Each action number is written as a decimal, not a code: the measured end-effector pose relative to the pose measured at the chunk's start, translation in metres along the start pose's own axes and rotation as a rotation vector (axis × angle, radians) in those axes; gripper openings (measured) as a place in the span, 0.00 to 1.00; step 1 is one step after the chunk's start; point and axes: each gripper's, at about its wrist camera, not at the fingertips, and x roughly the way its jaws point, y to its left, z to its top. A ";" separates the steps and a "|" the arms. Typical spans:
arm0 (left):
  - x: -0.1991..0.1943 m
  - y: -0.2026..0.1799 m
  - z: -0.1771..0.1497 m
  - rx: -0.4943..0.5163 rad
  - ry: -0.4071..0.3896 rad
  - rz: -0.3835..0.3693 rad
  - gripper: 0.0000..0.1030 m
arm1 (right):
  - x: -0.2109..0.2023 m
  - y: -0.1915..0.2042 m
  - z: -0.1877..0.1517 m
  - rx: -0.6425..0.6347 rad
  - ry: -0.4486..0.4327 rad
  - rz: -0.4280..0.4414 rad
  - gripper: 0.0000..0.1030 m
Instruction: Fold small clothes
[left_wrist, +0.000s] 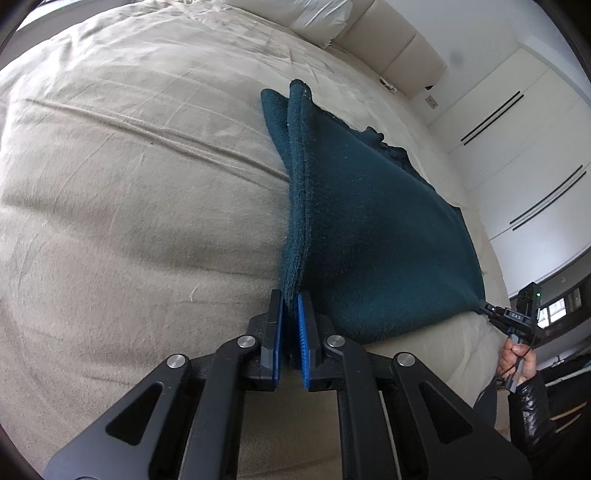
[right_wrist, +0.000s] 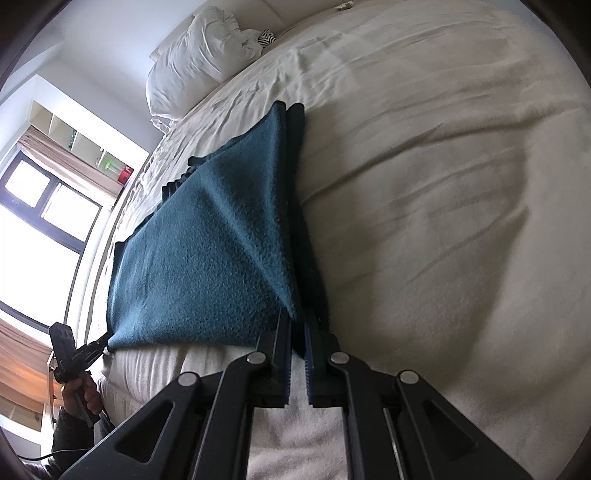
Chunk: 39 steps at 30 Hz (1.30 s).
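Left wrist view: both grippers (left_wrist: 290, 306) (right_wrist: 298, 325) clamp a teal cloth (left_wrist: 369, 221) over a beige bed (left_wrist: 129, 166).

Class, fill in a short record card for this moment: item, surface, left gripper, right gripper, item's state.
item: teal cloth
surface: beige bedspread
left gripper: shut on a near corner of the cloth
right gripper: shut on the other near corner
item's state: near edge lifted between the grippers, far part lying on the bed
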 end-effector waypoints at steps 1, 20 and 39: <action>0.000 0.000 0.000 0.001 0.001 0.003 0.08 | 0.001 -0.001 0.000 0.004 0.001 0.004 0.06; -0.029 -0.001 -0.014 -0.012 -0.006 0.062 0.09 | -0.019 0.002 0.002 0.030 -0.051 -0.021 0.46; 0.077 -0.133 -0.011 0.225 0.030 0.078 0.09 | 0.122 0.114 -0.011 0.185 0.102 0.442 0.28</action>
